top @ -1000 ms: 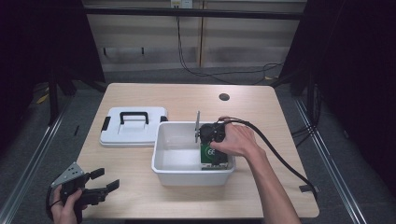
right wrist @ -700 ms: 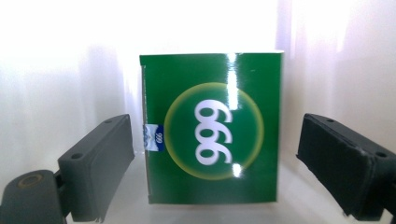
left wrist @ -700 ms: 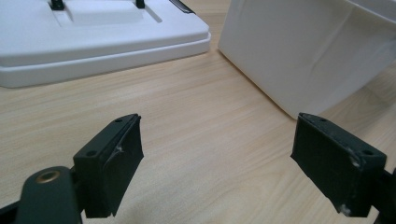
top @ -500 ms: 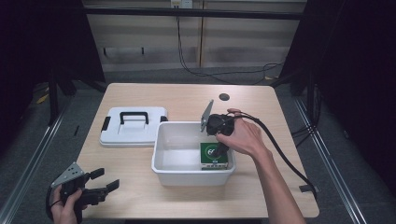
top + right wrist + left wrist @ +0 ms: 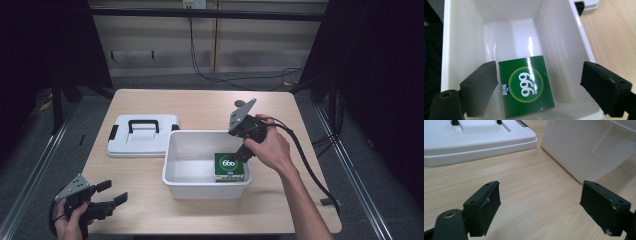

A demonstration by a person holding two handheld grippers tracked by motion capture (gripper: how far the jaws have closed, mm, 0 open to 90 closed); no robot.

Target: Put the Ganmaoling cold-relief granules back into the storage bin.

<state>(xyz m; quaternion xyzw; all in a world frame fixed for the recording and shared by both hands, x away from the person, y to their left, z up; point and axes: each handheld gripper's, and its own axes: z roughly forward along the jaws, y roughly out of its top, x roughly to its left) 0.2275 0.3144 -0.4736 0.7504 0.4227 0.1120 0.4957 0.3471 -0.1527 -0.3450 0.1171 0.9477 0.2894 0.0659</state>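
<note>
Green box marked "999" [image 5: 526, 86] lying flat on floor of white bin [image 5: 172, 150], right end, free of any grip. Right hand-held gripper [image 5: 536, 87] above bin, jaws wide apart, empty. Left hand-held gripper [image 5: 102, 197] near front-left tabletop [image 5: 280, 200] edge, jaws apart, idle. White lid [image 5: 142, 137] with black handle just left of bin. Judged: placing done, release step. Next likely: clear bin, fetch lid, seat squarely on rim.

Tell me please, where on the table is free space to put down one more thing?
Bare wood lies behind the white bin and the lid, up to the table's far edge, and along the near edge between the left gripper and the bin. Inside the bin, the half left of the green box is free.
</note>
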